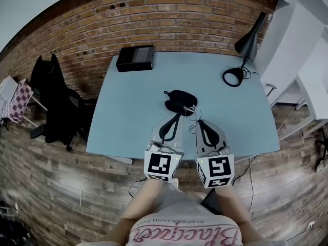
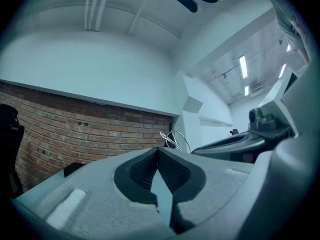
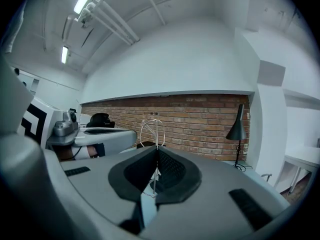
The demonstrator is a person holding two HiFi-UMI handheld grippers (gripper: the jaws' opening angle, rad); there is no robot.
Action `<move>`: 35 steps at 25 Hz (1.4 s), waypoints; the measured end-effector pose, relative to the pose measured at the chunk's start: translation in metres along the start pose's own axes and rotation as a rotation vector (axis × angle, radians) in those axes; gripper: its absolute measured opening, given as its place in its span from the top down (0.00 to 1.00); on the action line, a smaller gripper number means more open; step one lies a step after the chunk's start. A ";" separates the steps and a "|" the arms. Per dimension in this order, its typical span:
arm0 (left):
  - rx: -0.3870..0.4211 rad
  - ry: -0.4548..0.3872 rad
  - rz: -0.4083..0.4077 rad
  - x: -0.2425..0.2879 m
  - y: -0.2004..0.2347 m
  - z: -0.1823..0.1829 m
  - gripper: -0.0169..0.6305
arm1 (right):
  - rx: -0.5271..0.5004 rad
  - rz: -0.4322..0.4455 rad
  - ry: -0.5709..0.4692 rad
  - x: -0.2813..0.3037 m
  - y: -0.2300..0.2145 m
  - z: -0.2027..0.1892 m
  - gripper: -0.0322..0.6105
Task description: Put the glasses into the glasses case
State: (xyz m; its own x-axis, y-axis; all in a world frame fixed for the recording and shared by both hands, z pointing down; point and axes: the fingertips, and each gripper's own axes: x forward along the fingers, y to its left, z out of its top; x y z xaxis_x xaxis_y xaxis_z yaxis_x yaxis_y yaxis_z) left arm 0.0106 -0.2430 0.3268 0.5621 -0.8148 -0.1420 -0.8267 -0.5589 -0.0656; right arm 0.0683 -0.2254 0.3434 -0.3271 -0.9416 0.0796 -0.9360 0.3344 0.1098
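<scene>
Right tool (image 1: 197,119) (image 3: 157,149): clenched on the thin wire-rimmed glasses (image 1: 190,109) (image 3: 153,132). A thin wire part runs down between the closed jaws. One round rim stands upright just past the tips. The glasses are held above the pale blue-grey desk (image 1: 128,117), just right of the black oval glasses case (image 1: 179,99).

Left tool (image 1: 176,116) (image 2: 159,150): jaws pressed together. I see nothing caught between them. Its tip sits at the near edge of the case. The wire loops of the glasses (image 2: 173,139) show just beyond it, to the right. I cannot tell if they touch it.

Case: lies on the desk near its middle, beyond both tool tips. It appears as two dark lobes. I cannot tell if it lies open.

Also on the desk, well apart from the case:
- flat black box (image 1: 135,58), far left corner
- black desk lamp (image 1: 245,53), far right
</scene>
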 end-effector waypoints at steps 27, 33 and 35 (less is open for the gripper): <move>-0.082 0.137 0.099 0.121 0.098 -0.084 0.96 | -0.207 0.188 0.255 0.184 -0.058 -0.075 0.93; -0.098 0.157 0.116 0.137 0.114 -0.099 0.96 | -0.310 0.264 0.354 0.219 -0.064 -0.106 0.93; -0.084 0.167 0.109 0.142 0.116 -0.104 0.96 | -0.337 0.294 0.380 0.228 -0.065 -0.117 0.93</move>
State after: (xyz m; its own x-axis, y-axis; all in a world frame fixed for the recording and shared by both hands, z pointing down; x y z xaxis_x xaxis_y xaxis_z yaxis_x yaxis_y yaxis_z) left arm -0.0029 -0.4392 0.4021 0.4714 -0.8817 0.0221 -0.8819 -0.4709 0.0245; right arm 0.0699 -0.4572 0.4700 -0.4390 -0.7486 0.4970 -0.6996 0.6318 0.3338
